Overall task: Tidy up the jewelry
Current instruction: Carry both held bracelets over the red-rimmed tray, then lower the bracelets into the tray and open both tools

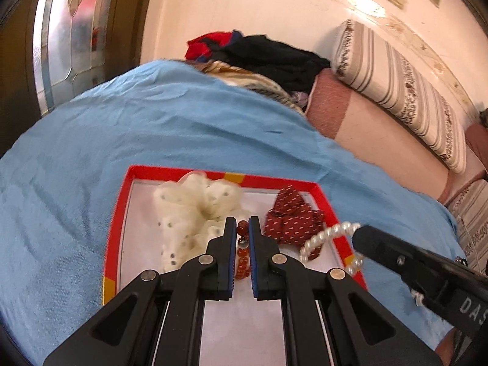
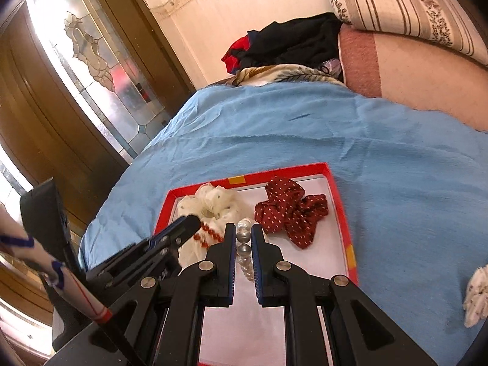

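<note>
Left gripper (image 1: 242, 228) jaws clamp red bead bracelet (image 1: 243, 256); right gripper (image 2: 244, 231) jaws clamp pearl bracelet (image 2: 245, 256), seemingly over red tray (image 2: 338, 201)

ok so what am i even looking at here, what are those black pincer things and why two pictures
Each black pincer is a hand-held claw a person carries, with a camera behind it; one picture per claw. The left claw is shut on a red bead bracelet. The right claw is shut on a pearl bracelet. Both are over a red-rimmed tray on a blue cloth. In the tray lie a cream scrunchie and a dark red dotted scrunchie.
</note>
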`<state>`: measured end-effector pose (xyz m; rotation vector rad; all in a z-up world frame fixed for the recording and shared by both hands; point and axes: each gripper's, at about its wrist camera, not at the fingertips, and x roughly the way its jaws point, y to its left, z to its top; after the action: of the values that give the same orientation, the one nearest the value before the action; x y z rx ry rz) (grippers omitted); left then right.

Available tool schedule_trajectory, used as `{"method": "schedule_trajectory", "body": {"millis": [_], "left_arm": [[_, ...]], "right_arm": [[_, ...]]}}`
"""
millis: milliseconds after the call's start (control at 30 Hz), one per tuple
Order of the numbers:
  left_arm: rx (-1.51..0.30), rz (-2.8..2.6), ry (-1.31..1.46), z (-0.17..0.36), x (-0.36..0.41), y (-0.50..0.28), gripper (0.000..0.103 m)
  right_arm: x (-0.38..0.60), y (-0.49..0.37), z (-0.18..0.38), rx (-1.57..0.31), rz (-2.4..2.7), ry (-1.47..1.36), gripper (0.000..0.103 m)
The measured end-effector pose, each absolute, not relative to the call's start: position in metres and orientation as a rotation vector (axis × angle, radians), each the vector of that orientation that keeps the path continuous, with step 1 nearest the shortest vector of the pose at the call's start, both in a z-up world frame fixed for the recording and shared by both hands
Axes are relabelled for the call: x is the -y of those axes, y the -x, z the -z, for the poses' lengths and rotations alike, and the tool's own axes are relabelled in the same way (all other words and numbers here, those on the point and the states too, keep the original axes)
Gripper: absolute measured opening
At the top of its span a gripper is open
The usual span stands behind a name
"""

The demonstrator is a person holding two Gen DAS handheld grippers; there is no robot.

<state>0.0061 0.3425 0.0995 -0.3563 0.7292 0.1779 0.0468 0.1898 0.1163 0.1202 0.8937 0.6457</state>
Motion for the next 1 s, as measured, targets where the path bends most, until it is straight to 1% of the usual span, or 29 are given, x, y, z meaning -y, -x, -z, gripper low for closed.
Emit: {"method": "schedule_trajectory", "body": {"millis": [400,1000], "left_arm": [[-0.818,-0.246,0.327,-0.083,-0.344,-0.016,0.007],[-0.844,-0.302,0.319,-0.078,-0.351,-0.018,0.008]], "right_arm": [[-0.186,-0.077,-0.079,-0.985,-0.585,-0.142,0.011],[-0.179,-0.088,-0.048,-1.032,-0.502,-0.082,0.011]]}}
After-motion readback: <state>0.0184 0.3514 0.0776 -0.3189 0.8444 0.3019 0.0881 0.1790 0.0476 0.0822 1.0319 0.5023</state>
